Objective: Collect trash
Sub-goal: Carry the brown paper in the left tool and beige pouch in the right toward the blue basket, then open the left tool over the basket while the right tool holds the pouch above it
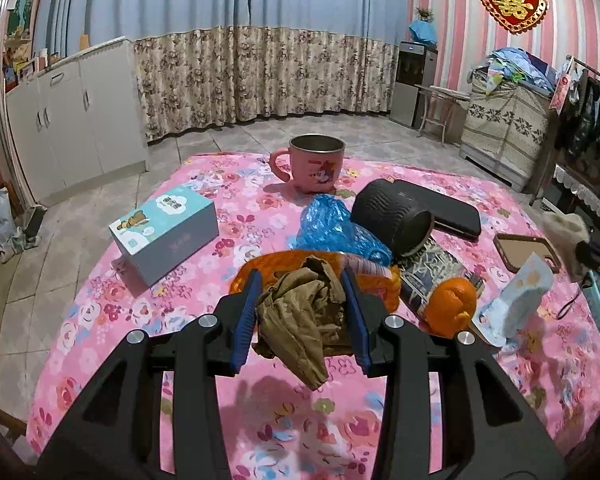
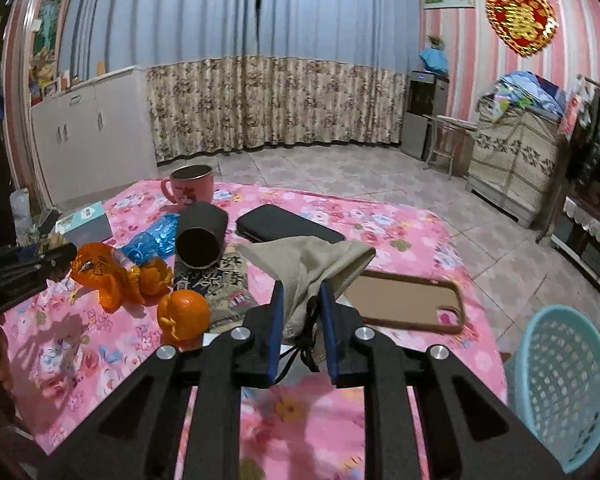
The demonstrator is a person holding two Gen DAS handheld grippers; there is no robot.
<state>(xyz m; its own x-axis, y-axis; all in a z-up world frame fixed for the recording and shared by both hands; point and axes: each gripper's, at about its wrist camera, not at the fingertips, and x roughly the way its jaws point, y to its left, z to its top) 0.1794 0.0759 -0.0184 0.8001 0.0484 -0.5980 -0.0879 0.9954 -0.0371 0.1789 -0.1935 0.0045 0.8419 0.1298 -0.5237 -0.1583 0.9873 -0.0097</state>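
Observation:
My left gripper (image 1: 302, 292) is shut on a crumpled brown paper wad (image 1: 300, 316), held just above the pink flowered tablecloth (image 1: 100, 320). Behind it lie an orange plastic bag (image 1: 284, 260), a blue plastic bag (image 1: 328, 224), a printed snack packet (image 1: 432, 272) and orange peel (image 1: 452, 308). My right gripper (image 2: 302, 292) is shut on a beige drawstring pouch (image 2: 304, 264), lifted off the table with its black cord hanging down. A light blue mesh basket (image 2: 564, 384) stands on the floor beside the table's right edge.
On the table are a pink mug (image 1: 316, 164), a black cup on its side (image 1: 392, 216), a black flat case (image 1: 452, 208), a brown phone case (image 2: 408, 304), a tissue box (image 1: 164, 232) and a pale blue packet (image 1: 516, 300). White cabinets (image 1: 68, 120) line the left wall.

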